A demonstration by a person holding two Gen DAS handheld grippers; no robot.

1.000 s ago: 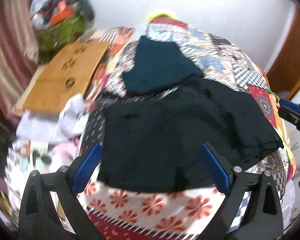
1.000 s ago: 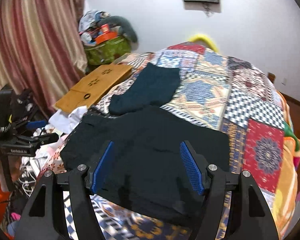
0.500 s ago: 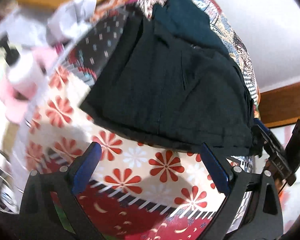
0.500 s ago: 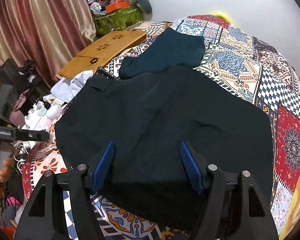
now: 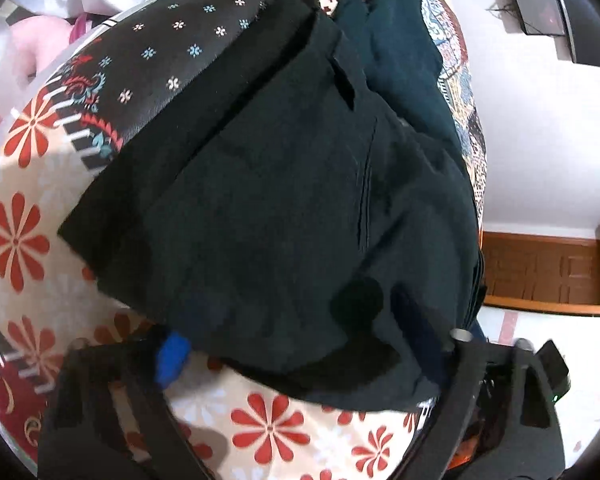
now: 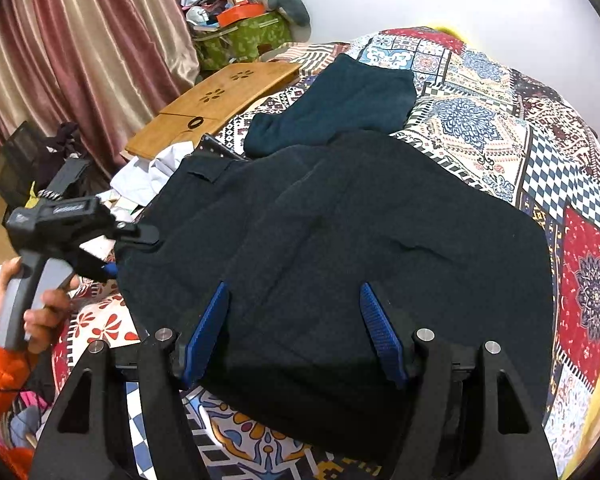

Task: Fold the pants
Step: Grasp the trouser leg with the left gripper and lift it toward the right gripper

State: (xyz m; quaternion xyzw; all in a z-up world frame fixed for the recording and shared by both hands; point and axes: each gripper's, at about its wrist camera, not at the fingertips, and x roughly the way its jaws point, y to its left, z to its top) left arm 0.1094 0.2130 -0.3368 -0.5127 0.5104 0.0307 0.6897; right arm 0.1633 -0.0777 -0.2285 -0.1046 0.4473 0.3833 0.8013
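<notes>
Pants [image 6: 340, 248] lie spread, black, on the patchwork bed [image 6: 480, 128], touching a folded dark teal garment [image 6: 340, 100] at the far side. We see the right gripper [image 6: 296, 332] released, fingers [image 6: 208, 328] spread wide over the near edge of the cloth. Left gripper [image 5: 300, 344] sits at the pants' left edge, cloth draped over its fingers [image 5: 172, 356]; we can't tell whether they're clenched. Left hand [image 6: 40, 304] holds its handle.
</notes>
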